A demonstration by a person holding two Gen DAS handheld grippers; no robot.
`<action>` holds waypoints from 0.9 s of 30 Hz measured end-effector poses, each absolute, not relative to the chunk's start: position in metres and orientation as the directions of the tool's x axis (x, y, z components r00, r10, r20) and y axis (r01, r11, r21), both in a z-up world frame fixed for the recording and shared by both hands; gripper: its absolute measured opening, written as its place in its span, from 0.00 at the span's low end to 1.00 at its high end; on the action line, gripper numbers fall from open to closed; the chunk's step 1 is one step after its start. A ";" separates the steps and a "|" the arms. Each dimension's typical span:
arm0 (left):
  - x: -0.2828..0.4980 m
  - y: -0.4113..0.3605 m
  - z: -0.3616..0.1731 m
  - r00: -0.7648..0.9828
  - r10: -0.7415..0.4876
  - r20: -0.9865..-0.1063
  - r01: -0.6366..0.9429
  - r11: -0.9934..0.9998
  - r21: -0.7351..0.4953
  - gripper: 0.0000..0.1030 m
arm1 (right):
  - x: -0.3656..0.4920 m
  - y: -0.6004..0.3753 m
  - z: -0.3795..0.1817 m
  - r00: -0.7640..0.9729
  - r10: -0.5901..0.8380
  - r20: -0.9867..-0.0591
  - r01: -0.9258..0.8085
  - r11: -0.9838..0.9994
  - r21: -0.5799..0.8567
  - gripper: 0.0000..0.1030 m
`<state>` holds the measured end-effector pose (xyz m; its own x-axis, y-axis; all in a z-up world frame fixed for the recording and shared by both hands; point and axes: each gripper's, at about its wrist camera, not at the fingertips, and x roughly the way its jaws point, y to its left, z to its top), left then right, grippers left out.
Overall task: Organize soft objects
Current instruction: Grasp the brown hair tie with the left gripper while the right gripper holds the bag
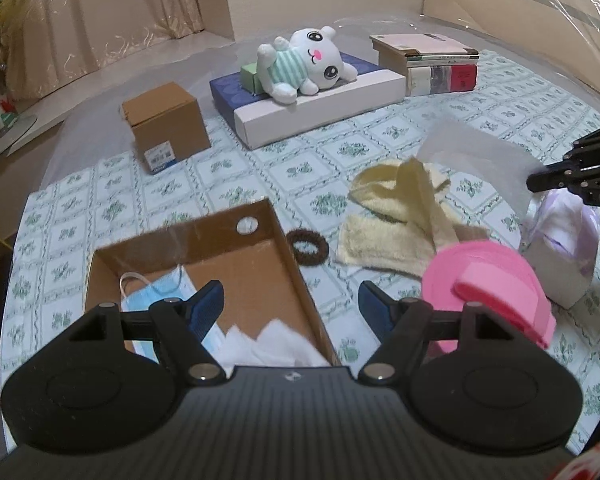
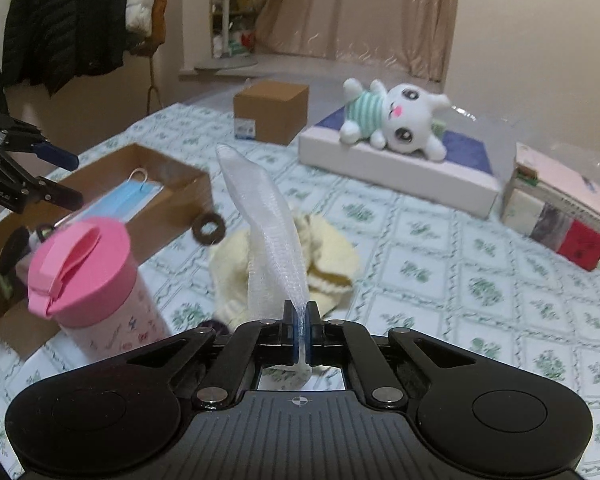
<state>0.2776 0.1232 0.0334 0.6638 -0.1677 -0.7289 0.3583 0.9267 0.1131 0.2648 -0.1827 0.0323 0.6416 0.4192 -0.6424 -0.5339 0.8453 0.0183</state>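
Tissue-thin white mesh cloth (image 2: 274,236) stands up from the right claw (image 2: 300,334), whose blue pads are clenched on its lower end. Its long axis runs from the pads up and away, leaning slightly left, and the free tip points toward the small brown box (image 2: 270,116) at the far side of the bed (image 2: 440,248). In the left wrist view the same cloth (image 1: 472,160) spreads as a pale sheet from the right claw (image 1: 540,182) at the frame's right edge, above the cream towel (image 1: 400,220).

The cream towel (image 2: 284,268) lies crumpled on the bed's floral cover, directly behind the held cloth. Left of the towel is a dark brown hair tie (image 2: 209,227), just beside the wall of the open cardboard tray (image 2: 172,196). Inside the tray lies a blue face mask (image 2: 128,200); the left wrist view also shows white crumpled material (image 1: 272,344) in the tray's near end. A pink-lidded cup (image 2: 96,280) stands upright nearer the camera than the towel, to its left.

The left claw (image 1: 292,308) is released, its jaws spread wide with nothing between them, hanging over the tray's right wall.

Beyond the towel, a white plush toy (image 2: 396,122) lies on its side on a flat white-and-blue box (image 2: 400,168), and a stack of books (image 2: 560,208) sits right of that box.
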 end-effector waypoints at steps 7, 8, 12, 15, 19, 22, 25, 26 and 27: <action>0.321 0.105 0.033 0.620 -0.266 -0.738 0.482 0.871 0.091 0.67 | 0.278 -0.191 0.042 0.651 0.439 -0.619 -0.519 0.853 0.060 0.02; 0.329 0.101 0.031 0.606 -0.279 -0.745 0.507 0.857 0.091 0.66 | 0.282 -0.192 0.043 0.649 0.442 -0.619 -0.518 0.853 0.066 0.02; 0.358 0.085 0.018 0.565 -0.258 -0.784 0.571 0.807 0.146 0.55 | 0.294 -0.193 0.041 0.639 0.447 -0.626 -0.514 0.854 0.085 0.02; 0.376 0.076 0.005 0.530 -0.243 -0.812 0.626 0.758 0.182 0.52 | 0.301 -0.192 0.037 0.636 0.444 -0.631 -0.516 0.853 0.081 0.02; 0.395 0.063 -0.011 0.477 -0.241 -0.845 0.692 0.695 0.193 0.46 | 0.312 -0.191 0.028 0.628 0.439 -0.643 -0.510 0.856 0.086 0.02; 0.403 0.050 -0.028 0.423 -0.228 -0.877 0.745 0.638 0.194 0.43 | 0.318 -0.190 0.020 0.618 0.437 -0.653 -0.510 0.855 0.090 0.02; 0.409 0.039 -0.046 0.369 -0.186 -0.910 0.780 0.595 0.195 0.36 | 0.323 -0.190 0.014 0.610 0.437 -0.660 -0.508 0.856 0.097 0.02; 0.412 0.037 -0.053 0.357 -0.160 -0.920 0.783 0.588 0.201 0.35 | 0.325 -0.190 0.013 0.608 0.438 -0.662 -0.507 0.856 0.101 0.02; 0.415 0.036 -0.058 0.347 -0.139 -0.928 0.785 0.584 0.206 0.33 | 0.326 -0.190 0.012 0.607 0.439 -0.662 -0.507 0.856 0.103 0.02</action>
<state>0.4149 0.0355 -0.0582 0.3470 -0.1387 -0.9276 0.7851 0.5839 0.2064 0.3261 -0.1904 0.0115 0.6072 0.4394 -0.6620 -0.5070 0.8558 0.1029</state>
